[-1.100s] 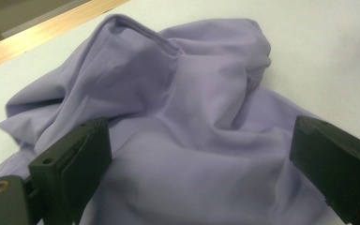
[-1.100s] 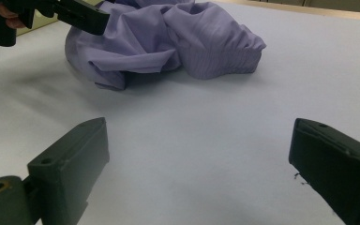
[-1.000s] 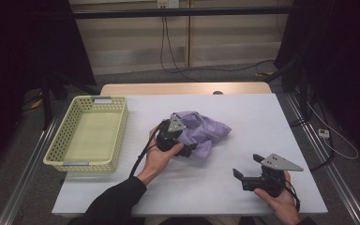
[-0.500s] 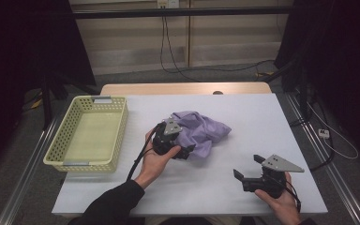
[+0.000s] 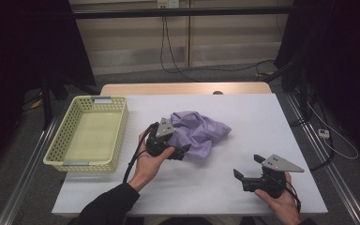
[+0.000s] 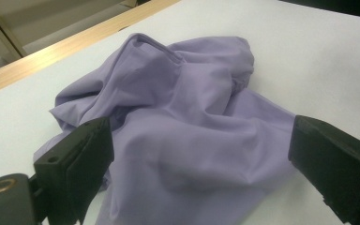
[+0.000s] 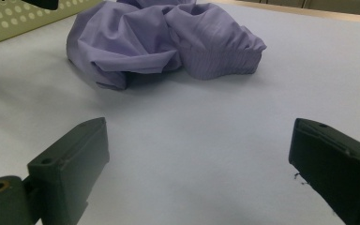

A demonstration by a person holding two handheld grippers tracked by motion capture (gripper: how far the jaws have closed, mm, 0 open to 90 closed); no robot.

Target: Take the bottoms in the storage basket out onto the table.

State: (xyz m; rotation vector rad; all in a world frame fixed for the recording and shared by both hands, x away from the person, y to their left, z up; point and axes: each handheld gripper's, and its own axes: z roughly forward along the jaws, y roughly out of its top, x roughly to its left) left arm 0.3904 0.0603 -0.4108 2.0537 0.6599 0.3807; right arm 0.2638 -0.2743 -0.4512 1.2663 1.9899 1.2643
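White tabletop (image 5: 262, 126) carries a crumpled lilac cloth (image 5: 198, 132) mid-table. Left gripper (image 6: 197, 168), jaws spread, straddles its near edge, perhaps touching. Right gripper (image 5: 249, 168) rests released, well apart; high view adds a yellow basket (image 5: 88, 134).

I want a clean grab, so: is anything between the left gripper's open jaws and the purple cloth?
Nothing visible. The left gripper is open with the cloth lying right between its jaws, on bare table.
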